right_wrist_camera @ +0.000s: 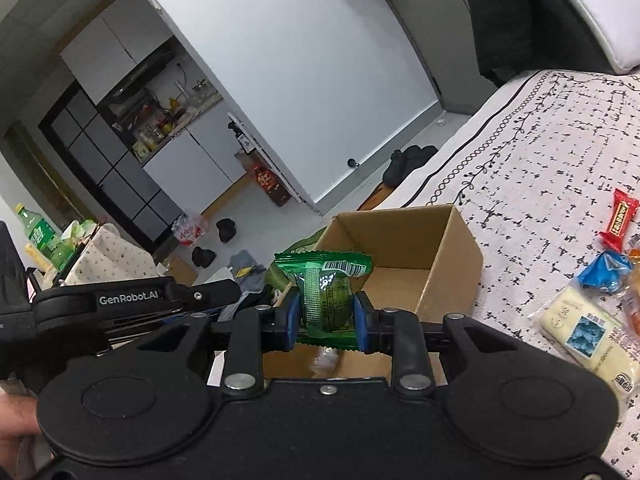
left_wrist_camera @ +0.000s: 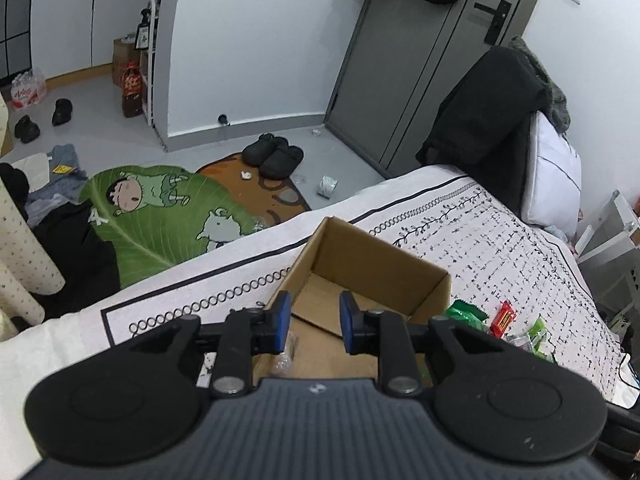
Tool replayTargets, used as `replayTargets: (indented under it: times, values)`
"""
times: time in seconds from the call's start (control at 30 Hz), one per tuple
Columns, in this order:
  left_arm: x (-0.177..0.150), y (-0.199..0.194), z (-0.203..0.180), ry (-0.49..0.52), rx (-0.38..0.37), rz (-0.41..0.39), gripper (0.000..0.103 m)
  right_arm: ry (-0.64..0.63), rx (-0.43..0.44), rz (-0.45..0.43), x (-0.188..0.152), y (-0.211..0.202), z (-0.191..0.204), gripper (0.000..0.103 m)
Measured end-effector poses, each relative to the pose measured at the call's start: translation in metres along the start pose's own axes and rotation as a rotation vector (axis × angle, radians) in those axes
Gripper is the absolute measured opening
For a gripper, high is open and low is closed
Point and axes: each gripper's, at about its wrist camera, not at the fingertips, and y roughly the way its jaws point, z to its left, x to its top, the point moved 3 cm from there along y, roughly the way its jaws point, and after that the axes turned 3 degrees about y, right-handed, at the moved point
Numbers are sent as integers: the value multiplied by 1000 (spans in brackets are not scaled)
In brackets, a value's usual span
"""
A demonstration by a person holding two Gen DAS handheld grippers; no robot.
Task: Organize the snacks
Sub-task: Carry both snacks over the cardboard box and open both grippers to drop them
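Right wrist: our right gripper (right_wrist_camera: 326,322) clamps a crinkly green foil packet (right_wrist_camera: 325,294) over the cardboard box (right_wrist_camera: 454,280); left gripper (left_wrist_camera: 314,322) parted, empty.

We see a bed (right_wrist_camera: 540,152) covered with a white spread printed in black marks and a looped border. On it sits an open cardboard box (right_wrist_camera: 452,256) near the edge. To its right lie loose snacks: a red packet (right_wrist_camera: 618,220), a blue packet (right_wrist_camera: 604,272), and a pale yellow packet (right_wrist_camera: 588,334). A white pillow (left_wrist_camera: 556,172) rests at the head.
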Motion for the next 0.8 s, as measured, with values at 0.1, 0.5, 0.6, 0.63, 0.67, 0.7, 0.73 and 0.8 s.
replayTargets:
  times: [0.1, 0.5, 0.6, 0.63, 0.67, 0.7, 0.73, 0.8]
  values:
    - [-1, -1, 2, -7, 4, 16, 31, -13, 12, 24, -3, 2, 4, 32]
    - [-11, -19, -3, -1, 49, 56, 76, -21, -101, -47, 3, -30, 3, 79]
    - [-15, -27, -9, 17, 49, 49, 79, -24, -146, -62, 4, -40, -1, 86]
    - [-16, -30, -11, 25, 53, 45, 82, -20, -161, -64, 4, -44, -3, 88]
    - [-16, -33, -13, 29, 58, 41, 85, -16, -174, -66, 5, -47, -5, 89]
    - [-17, -35, -15, 30, 61, 37, 86, -14, -183, -68, 5, -50, -6, 92]
    - [-17, -37, -16, 28, 62, 34, 86, -14, -192, -70, 5, -55, -7, 94]
    - [-19, -41, -20, 27, 61, 32, 87, -16, -204, -80, 5, -62, -9, 96]
